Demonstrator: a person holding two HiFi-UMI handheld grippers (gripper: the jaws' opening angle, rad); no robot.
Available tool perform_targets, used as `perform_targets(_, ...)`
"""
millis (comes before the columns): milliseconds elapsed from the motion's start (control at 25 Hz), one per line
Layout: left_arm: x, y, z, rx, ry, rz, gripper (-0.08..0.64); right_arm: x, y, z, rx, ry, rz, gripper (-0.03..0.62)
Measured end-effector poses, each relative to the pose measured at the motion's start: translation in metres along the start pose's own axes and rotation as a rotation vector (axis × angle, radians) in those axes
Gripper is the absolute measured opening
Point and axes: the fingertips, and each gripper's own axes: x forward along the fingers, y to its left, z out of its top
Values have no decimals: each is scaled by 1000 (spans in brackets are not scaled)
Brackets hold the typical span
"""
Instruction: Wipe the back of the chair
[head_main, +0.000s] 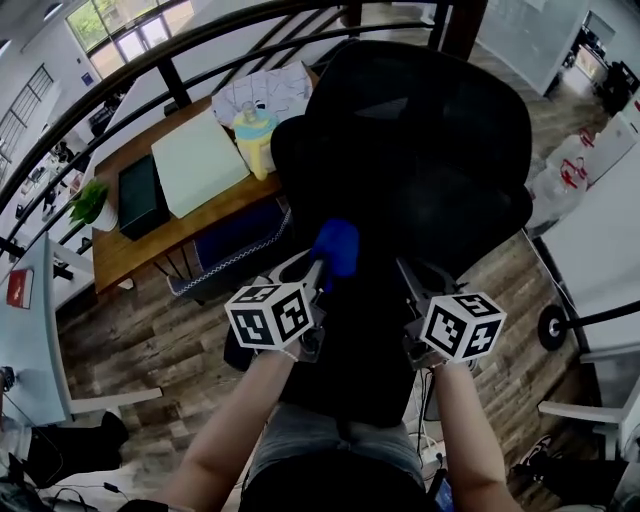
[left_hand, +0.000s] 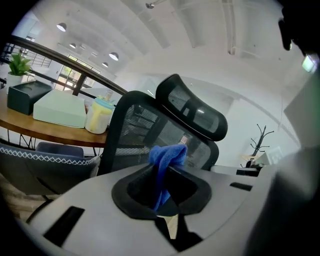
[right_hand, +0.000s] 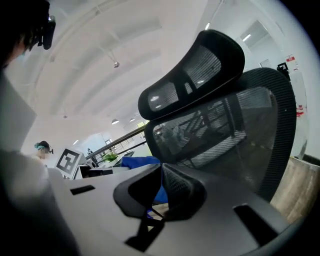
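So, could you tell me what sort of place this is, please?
Probably an open-plan office: a mesh office chair, a wooden desk carrying papers, and a coat stand.

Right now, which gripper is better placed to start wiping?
Left: the left gripper is shut on the blue cloth, close to the chair back. The right gripper is shut and empty.

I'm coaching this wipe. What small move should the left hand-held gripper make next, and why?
Probably ease the left hand-held gripper forward until its blue cloth presses the mesh chair back: the cloth is clamped and faces the mesh, seemingly short of it.
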Motion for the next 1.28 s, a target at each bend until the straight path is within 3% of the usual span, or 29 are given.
perform_targets(560, -28, -93, 10, 64, -32, -194, 58, -97, 29, 37, -100, -135, 5, 28)
perform_targets(760, -38, -108, 11, 110, -36, -227, 58, -115, 36, 40, -104, -168, 11, 28)
perform_targets(920, -42, -116, 6, 105, -31, -255, 60, -125, 44, 38, -83, -185, 34, 28)
perform_targets(1280, -52, -126, 0, 136, -24, -279, 58, -126, 51, 24, -122, -151, 40, 28)
